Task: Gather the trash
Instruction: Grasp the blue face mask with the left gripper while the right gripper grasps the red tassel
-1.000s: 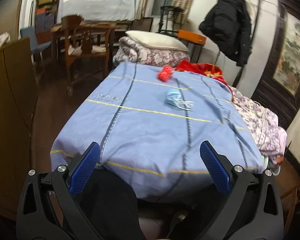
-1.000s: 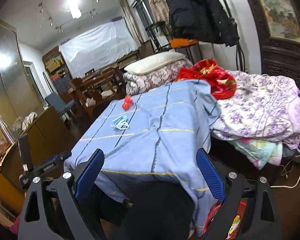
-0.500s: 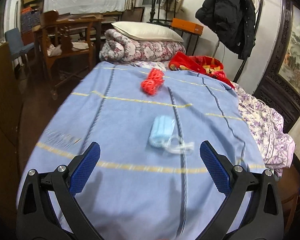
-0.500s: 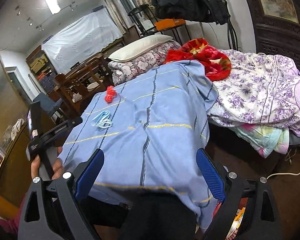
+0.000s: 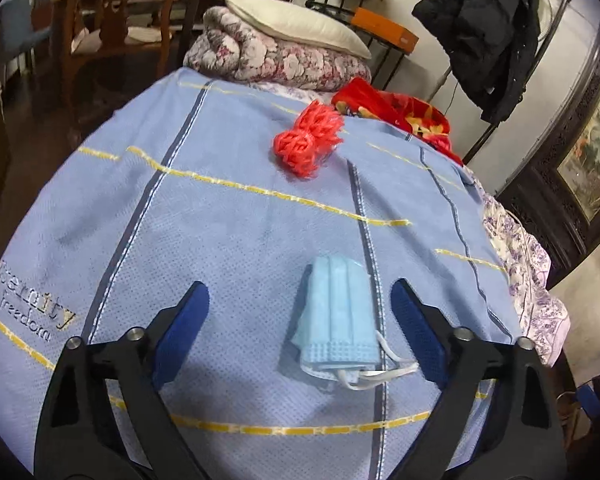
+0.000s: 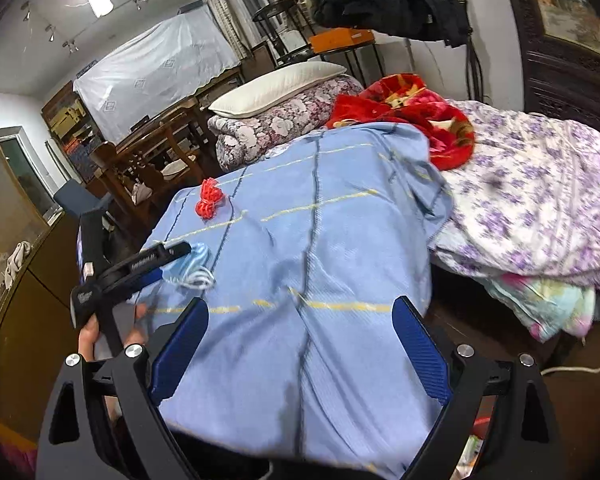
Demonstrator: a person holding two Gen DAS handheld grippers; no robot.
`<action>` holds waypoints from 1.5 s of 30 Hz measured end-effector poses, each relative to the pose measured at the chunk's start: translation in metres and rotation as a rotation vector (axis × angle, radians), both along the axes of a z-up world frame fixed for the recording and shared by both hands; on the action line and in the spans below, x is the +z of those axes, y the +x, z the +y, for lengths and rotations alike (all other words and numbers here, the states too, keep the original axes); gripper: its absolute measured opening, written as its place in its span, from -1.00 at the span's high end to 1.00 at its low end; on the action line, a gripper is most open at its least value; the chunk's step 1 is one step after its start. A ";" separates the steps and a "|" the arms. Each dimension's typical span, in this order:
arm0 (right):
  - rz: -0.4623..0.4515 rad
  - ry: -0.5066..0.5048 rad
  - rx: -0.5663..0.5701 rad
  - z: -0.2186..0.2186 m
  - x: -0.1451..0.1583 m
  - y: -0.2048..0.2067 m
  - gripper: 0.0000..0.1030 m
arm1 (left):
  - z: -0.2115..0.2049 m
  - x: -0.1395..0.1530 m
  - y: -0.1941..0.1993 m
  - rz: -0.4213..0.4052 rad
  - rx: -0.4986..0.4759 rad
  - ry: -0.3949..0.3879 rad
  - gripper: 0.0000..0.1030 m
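Mask (image 5: pixel 336 320) lies between the left hand-held gripper (image 5: pixel 300 316) pads, untouched, jaws just narrowing (long axis running away from it). Right hand-held gripper (image 6: pixel 300 320) gapes empty, farther off. Red net (image 5: pixel 308 144) lies far on the bed (image 5: pixel 220 232).

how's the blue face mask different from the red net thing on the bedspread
The face mask is pale blue, flat and folded, with white ear loops; the red net is a bunched, open-mesh wad. The mask lies between the left gripper's open jaws; the net lies farther off. Both rest on the blue bedspread.
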State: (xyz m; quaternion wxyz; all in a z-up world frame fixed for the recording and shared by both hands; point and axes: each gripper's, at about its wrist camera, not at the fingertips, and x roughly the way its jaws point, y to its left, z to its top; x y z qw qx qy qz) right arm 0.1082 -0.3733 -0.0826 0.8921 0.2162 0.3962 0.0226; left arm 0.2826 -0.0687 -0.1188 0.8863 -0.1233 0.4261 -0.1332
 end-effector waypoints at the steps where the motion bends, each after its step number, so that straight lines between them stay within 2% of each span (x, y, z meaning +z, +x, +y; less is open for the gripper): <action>1: -0.002 0.007 0.001 0.002 -0.001 0.007 -0.77 | -0.001 -0.001 0.000 0.006 -0.019 -0.003 -0.55; 4: -0.020 0.051 0.008 0.011 -0.002 0.032 -0.77 | -0.011 0.002 -0.001 -0.010 -0.068 0.024 -0.54; 6: -0.035 0.064 0.015 0.019 -0.001 0.044 -0.77 | -0.020 0.000 0.000 -0.009 -0.082 0.072 -0.39; 7: -0.042 0.065 0.020 0.023 -0.001 0.049 -0.77 | -0.023 0.000 0.001 -0.013 -0.081 0.088 -0.18; 8: -0.046 0.061 0.028 0.028 -0.001 0.056 -0.77 | -0.024 0.000 0.001 -0.012 -0.085 0.097 -0.05; 9: -0.048 0.050 0.036 0.032 -0.001 0.062 -0.77 | -0.023 0.000 0.000 -0.012 -0.074 0.102 0.27; 10: -0.049 0.042 0.039 0.035 0.000 0.066 -0.76 | -0.019 0.002 -0.003 -0.015 -0.060 0.091 0.47; 14: -0.046 -0.016 0.066 0.049 0.004 0.096 -0.56 | 0.015 0.026 -0.013 -0.114 0.056 0.060 0.48; 16: -0.039 -0.025 0.093 0.056 0.004 0.113 -0.53 | 0.032 0.033 -0.014 -0.134 0.112 0.045 0.48; 21: -0.008 -0.010 0.164 0.087 -0.009 0.168 -0.50 | 0.060 0.026 -0.006 -0.077 0.155 -0.053 0.48; 26: 0.040 0.047 0.206 0.127 -0.033 0.228 -0.38 | 0.072 0.022 -0.004 -0.063 0.187 -0.081 0.48; 31: 0.089 0.051 0.199 0.157 -0.056 0.283 -0.37 | 0.088 0.020 -0.004 -0.048 0.223 -0.131 0.47; 36: 0.145 0.074 0.168 0.171 -0.078 0.317 -0.37 | 0.094 0.017 0.000 -0.029 0.229 -0.151 0.47; 40: 0.143 0.059 0.152 0.178 -0.083 0.322 -0.35 | 0.094 0.015 0.000 -0.024 0.225 -0.152 0.47; 41: 0.138 0.044 0.152 0.180 -0.083 0.320 -0.29 | 0.094 0.016 -0.001 -0.027 0.225 -0.151 0.47; 42: 0.137 0.029 0.150 0.180 -0.084 0.318 0.08 | 0.093 0.017 -0.001 -0.032 0.225 -0.146 0.47; 43: 0.142 0.015 0.154 0.180 -0.085 0.316 0.35 | 0.091 0.018 -0.001 -0.037 0.225 -0.140 0.47; 45: 0.131 0.010 0.153 0.175 -0.083 0.308 0.39 | 0.087 0.021 -0.003 -0.054 0.222 -0.118 0.47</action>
